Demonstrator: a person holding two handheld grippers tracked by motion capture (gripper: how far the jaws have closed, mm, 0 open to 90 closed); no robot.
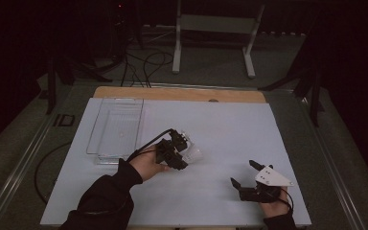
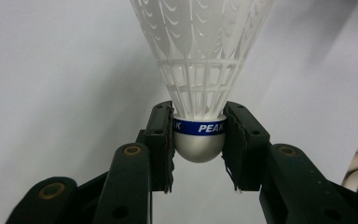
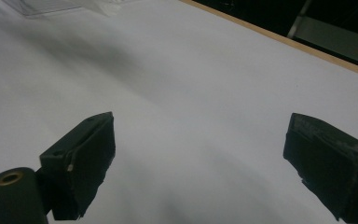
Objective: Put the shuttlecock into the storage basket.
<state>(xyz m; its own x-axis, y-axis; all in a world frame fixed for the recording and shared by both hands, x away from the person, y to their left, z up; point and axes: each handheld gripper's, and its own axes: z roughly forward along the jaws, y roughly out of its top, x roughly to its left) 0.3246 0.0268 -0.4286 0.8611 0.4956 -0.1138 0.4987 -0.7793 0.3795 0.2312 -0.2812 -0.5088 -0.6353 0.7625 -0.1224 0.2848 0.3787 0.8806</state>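
Shuttlecock [image 2: 199, 88] cork clamped in left gripper [image 2: 198, 140], skirt pointing straight ahead, seemingly rightward over table; right gripper [image 3: 196, 158] fingers apart.

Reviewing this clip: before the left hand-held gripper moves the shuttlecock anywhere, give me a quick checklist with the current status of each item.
1. Left hand-held gripper shut on the shuttlecock: ok, pads clamp both sides of the cork at its blue band.
2. Shuttlecock skirt undamaged: cannot tell, only part shows.
3. Shuttlecock lifted off the white table: cannot tell.
4. Clear tray free to receive it: ok, looks empty.
5. Right hand-held gripper out of the way: ok, open, holding nothing, apart from the left.
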